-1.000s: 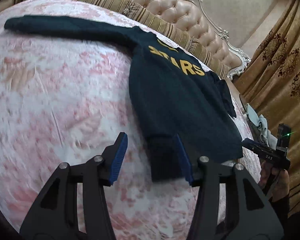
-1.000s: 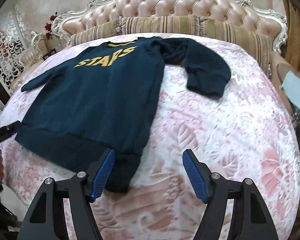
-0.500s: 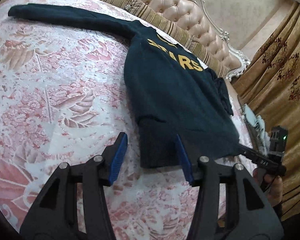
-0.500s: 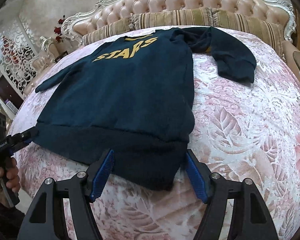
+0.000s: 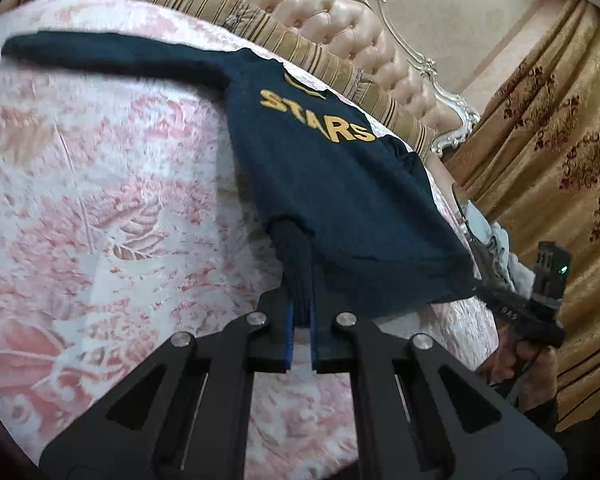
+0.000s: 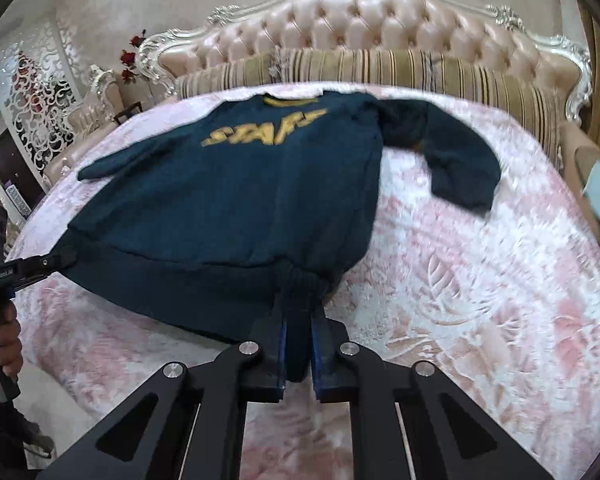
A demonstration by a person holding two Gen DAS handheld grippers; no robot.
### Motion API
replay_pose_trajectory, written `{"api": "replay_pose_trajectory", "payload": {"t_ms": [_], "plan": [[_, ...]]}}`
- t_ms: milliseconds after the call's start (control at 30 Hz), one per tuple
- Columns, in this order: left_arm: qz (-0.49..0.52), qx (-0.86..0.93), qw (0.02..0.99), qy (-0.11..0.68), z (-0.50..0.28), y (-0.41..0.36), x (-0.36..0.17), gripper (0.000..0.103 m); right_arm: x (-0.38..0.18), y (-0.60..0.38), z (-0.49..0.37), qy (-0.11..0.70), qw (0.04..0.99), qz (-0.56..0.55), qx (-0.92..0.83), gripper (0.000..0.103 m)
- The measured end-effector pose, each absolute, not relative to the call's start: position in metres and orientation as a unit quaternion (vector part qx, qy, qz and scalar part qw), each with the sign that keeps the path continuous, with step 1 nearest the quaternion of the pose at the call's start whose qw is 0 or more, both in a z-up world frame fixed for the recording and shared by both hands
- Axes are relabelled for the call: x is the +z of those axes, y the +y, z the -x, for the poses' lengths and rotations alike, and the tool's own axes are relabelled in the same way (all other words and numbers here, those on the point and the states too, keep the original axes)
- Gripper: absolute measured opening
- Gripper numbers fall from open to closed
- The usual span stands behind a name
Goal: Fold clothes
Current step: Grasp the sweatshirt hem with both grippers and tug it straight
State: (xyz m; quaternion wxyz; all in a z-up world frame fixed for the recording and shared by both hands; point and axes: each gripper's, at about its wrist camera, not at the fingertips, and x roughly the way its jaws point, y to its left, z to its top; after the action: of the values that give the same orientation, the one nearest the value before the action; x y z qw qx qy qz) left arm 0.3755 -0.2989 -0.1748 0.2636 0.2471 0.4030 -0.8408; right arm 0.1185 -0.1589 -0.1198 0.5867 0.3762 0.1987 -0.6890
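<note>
A dark navy sweater (image 5: 332, 184) with yellow "STARS" lettering lies face up on the pink floral bedspread (image 5: 100, 200). My left gripper (image 5: 300, 312) is shut on the ribbed hem at its left corner, which is bunched between the blue pads and raised off the bed. My right gripper (image 6: 298, 320) grips the hem's other corner, and its jaws are closing with the ribbing pressed between the pads. Across the hem I see the other gripper in each view, the right one (image 5: 480, 292) and the left one (image 6: 64, 258). The sweater (image 6: 240, 200) has its left sleeve stretched out and its right sleeve (image 6: 460, 168) bent.
Striped pillows (image 6: 420, 72) and a tufted pink headboard (image 6: 360, 24) stand behind the collar. Gold curtains (image 5: 560, 140) hang to the right of the bed, beside a bedside surface with pale cloth (image 5: 496, 240). A person's hand (image 6: 0, 332) holds the left gripper's handle.
Both grippers went from open around the hem corners to shut on them. The hem has lifted off the bedspread and stretches between the two grippers.
</note>
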Motion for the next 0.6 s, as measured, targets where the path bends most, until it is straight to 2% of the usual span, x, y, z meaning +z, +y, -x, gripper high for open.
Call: {"api": "replay_pose_trajectory", "payload": {"t_ms": [133,367,433,467,533,600], "plan": [[-0.267,-0.829,0.266,0.413,-0.383,-0.29,-0.174,0.006,-0.112,-0.146,-0.124,0.202,0.588,-0.389,-0.68,0.008],[-0.291,-0.811,0.286,0.419,-0.392,-0.281,-0.2,0.009,-0.152,-0.144,-0.125,0.223,0.574,-0.427,-0.663,0.009],[-0.294,-0.809,0.295,0.414,-0.393,-0.279,-0.203,0.018,-0.154,-0.144,-0.124,0.224,0.575,-0.426,-0.662,0.011],[-0.296,-0.808,0.299,0.412,-0.393,-0.279,-0.205,0.034,-0.154,-0.144,-0.124,0.224,0.575,-0.426,-0.662,0.017],[-0.292,-0.812,0.307,0.402,-0.404,-0.277,-0.199,0.053,-0.151,-0.141,-0.118,0.224,0.574,-0.427,-0.662,0.024],[-0.285,-0.818,0.309,0.392,-0.418,-0.276,-0.19,0.053,-0.145,-0.134,-0.11,0.223,0.57,-0.429,-0.664,0.034]]}}
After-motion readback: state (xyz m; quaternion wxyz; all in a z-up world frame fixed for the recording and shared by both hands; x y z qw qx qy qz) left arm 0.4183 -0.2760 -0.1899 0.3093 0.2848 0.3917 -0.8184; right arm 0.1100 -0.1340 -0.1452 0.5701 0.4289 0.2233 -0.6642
